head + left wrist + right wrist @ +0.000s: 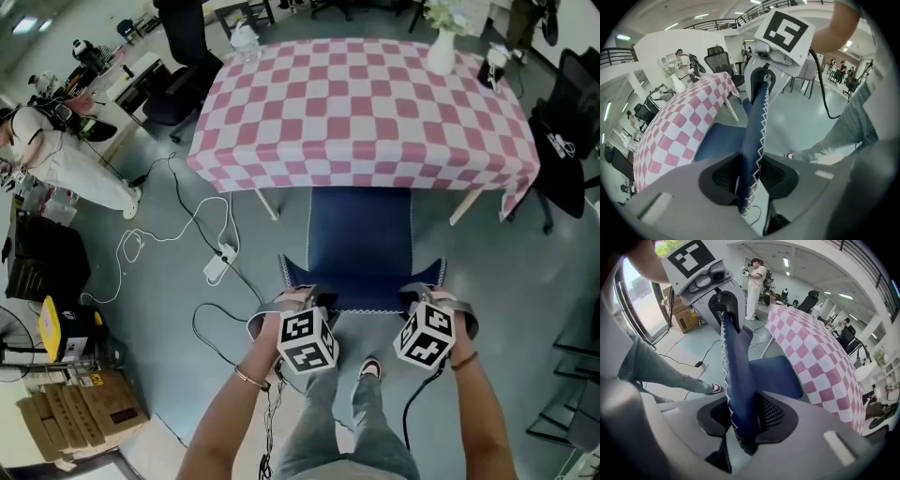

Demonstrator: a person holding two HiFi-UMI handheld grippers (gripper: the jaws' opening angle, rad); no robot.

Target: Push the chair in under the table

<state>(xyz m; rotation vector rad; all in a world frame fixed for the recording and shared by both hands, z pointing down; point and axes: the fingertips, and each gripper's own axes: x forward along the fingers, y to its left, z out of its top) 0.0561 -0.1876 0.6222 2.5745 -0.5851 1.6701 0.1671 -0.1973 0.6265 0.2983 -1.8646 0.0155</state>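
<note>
A: Grip check, left side?
B: Clamped on chair backrest, top edge, left corner, with left tongs.
A: Chair position?
B: Centred before checked table, seat front meeting the cloth's near hem, backrest well clear of it.
A: Right side?
B: Same with right tongs: closed tight on backrest's right corner, blue padding pinched between jaws.

Your chair navy blue with white zigzag stitching along its back edge, tablecloth pink-and-white checked, black-and-white square markers on your left gripper and right gripper, white vase, grey-green floor, your grey-blue jeans
</note>
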